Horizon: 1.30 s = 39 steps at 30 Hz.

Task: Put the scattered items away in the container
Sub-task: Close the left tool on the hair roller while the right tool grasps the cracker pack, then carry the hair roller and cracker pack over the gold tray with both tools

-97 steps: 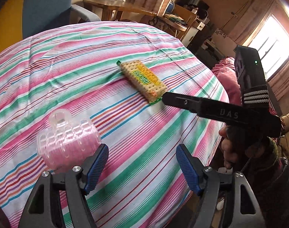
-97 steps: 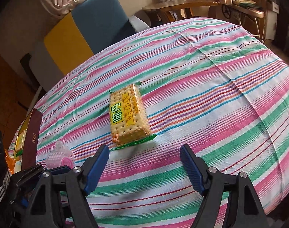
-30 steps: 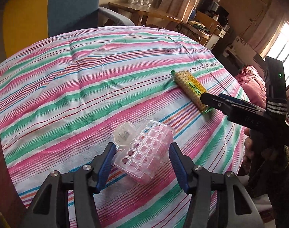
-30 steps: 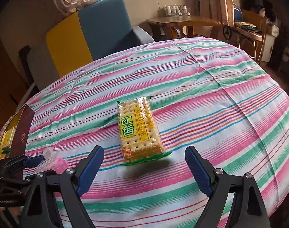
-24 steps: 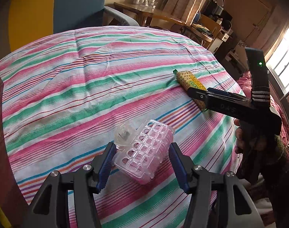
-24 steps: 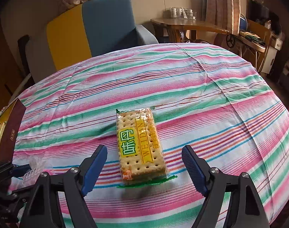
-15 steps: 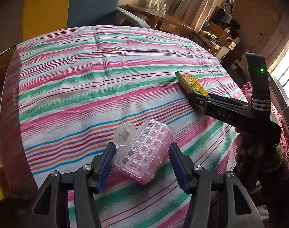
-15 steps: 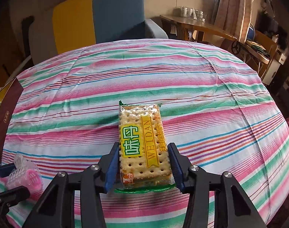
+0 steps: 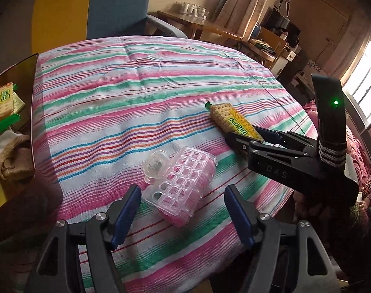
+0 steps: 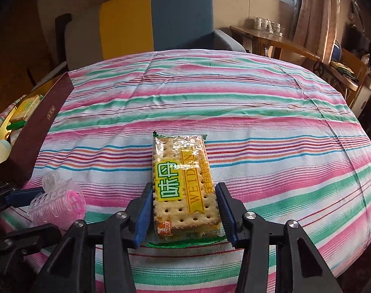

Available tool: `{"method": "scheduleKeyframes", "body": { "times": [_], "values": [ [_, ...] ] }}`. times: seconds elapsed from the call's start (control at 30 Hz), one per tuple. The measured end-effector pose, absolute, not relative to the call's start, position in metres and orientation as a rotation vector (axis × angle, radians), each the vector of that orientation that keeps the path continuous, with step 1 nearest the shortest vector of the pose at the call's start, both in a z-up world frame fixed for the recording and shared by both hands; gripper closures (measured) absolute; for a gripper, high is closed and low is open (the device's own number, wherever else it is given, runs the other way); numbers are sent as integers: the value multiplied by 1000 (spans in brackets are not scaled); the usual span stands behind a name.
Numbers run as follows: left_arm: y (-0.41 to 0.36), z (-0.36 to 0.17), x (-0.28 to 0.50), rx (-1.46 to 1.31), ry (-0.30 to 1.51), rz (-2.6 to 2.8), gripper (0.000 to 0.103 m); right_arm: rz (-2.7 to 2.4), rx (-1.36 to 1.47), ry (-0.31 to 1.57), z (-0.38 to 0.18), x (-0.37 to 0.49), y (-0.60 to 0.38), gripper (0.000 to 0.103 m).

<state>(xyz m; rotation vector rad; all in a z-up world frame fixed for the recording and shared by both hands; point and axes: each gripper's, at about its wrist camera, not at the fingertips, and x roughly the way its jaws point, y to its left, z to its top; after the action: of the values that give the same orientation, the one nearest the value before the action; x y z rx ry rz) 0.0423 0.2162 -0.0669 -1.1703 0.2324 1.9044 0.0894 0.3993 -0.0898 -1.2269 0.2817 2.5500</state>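
**Gripping the crackers, letting the roller go**

Clamped on the cracker packet (image 10: 183, 185), the right tongs (image 10: 184, 210) press their blue pads against both long edges; the packet lies low on the striped tablecloth (image 10: 234, 102), whether just lifted I cannot tell. Beside it to the left, the pink hair roller in its clear clip case (image 9: 179, 185) rests on the cloth between the left tongs (image 9: 183, 210), whose jaws are opening and stand clear of it on both sides.

The dark brown box (image 10: 39, 122) at the surface's left edge looks like the container; it already holds another cracker packet (image 9: 2, 100). I'd judge the step in hand is carrying the crackers there, which calls for a lift and a leftward swing over the box wall. The roller appears released short of the box.

The box's interior is mostly cut off, and its other contents are hard to identify.
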Motion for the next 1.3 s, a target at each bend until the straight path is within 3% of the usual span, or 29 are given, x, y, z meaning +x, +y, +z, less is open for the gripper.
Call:
{"method": "scheduleKeyframes", "body": {
  "times": [0.4,0.67,0.9,1.3],
  "values": [
    [225,-76,23,-1216,176,1891,31,2573,-1200,301,-92,91,397,45],
    [225,-78,28,-1195,189,1942,39,2558,-1213,269,-92,88,395,45],
    [219,-76,33,-1180,192,1961,40,2530,-1231,231,-89,88,389,53],
    [196,-57,40,-1125,182,2017,40,2542,-1239,281,-85,100,376,54]
  ]
}}
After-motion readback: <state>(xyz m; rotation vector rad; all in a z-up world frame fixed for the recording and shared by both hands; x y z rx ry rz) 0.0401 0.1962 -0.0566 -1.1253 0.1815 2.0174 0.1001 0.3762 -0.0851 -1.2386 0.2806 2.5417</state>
